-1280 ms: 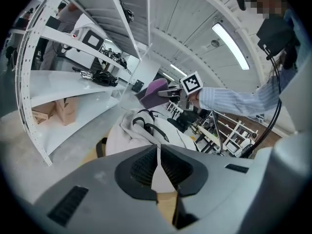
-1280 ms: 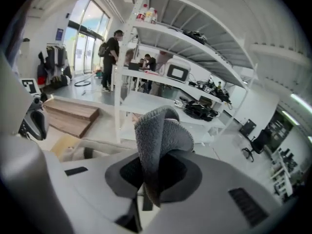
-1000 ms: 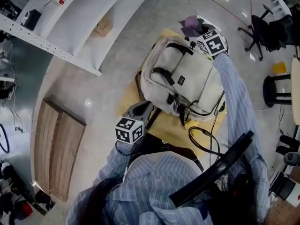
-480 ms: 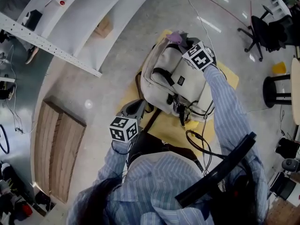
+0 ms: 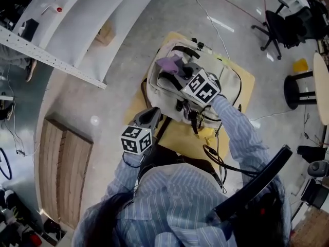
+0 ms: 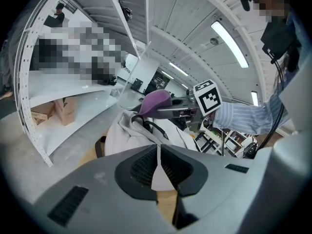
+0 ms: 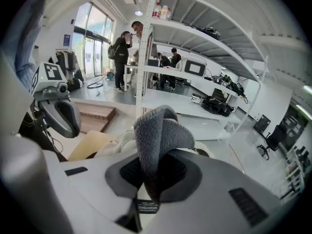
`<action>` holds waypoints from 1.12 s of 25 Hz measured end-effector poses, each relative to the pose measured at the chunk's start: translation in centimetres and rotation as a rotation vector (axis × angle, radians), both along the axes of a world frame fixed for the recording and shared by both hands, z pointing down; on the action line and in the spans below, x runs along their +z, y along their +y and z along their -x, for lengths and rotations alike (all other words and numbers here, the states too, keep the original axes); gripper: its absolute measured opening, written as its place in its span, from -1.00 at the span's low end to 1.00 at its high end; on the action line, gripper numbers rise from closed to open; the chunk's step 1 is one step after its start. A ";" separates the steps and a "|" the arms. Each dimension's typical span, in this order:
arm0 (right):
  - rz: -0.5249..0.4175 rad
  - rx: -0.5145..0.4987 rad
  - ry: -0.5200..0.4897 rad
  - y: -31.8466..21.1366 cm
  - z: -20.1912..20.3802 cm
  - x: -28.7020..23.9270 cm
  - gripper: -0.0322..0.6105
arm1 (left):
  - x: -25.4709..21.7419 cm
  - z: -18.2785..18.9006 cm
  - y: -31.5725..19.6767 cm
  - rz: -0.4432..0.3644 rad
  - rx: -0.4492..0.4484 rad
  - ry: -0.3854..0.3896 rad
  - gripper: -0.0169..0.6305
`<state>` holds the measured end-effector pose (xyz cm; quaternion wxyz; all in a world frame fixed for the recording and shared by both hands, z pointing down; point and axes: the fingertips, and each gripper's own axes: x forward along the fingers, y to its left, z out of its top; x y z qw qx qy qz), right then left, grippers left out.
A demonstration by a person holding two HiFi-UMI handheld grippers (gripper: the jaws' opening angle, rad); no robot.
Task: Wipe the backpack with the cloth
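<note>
**Item: cream backpack point(image 5: 229, 81).** Lies flat over most of the small yellow tabletop point(image 5: 245, 84). Bare strips show along the tabletop's near and right edges.

**Item: purple cloth point(image 5: 168, 64).** Clamped in the right gripper point(image 5: 178, 69), jaws closed on a fold of it. Sits over the backpack's far-left part, near the tabletop's far-left edge.

**Item: left gripper point(image 5: 152, 112).** Jaws together on nothing. Held at the tabletop's near-left edge, just beside the backpack and not on it.

**Handling, as judged.**
- Wiping appears to be under way.
- Press the free wad of cloth flat to the fabric, so that cloth and not jaw metal meets the bag.
- Draw long overlapping strokes along the panels.
- Lift over the black straps and buckles so the cloth does not snag.
- The bag is soft and may slide, and the idle gripper could pin its near-left side.

**Views compared.**
- The head view alone shows the bag's full outline and the tabletop's corners.
- The left gripper view shows the cloth from the side at the bag's crest. Contact is not certain there.
- The right gripper view confirms the grip on the cloth, which looks grey there. It also shows white shelving point(image 7: 195, 38) and people standing well behind.
</note>
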<state>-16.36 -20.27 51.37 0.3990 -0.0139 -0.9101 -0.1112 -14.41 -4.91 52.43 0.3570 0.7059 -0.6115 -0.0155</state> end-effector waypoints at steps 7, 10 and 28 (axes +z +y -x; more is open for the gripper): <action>0.084 -0.030 -0.020 7.4 -2.9 -0.2 -0.77 | -0.4 -1.6 0.1 -0.006 0.047 -0.001 -0.88; 0.121 -0.035 -0.016 9.7 -4.3 -0.1 -0.77 | -0.2 -2.2 0.3 -0.004 0.067 0.004 -0.88; -0.044 0.333 -0.107 -7.6 -9.8 -6.6 -0.77 | -0.1 -3.4 -1.1 -0.011 0.140 0.015 -0.88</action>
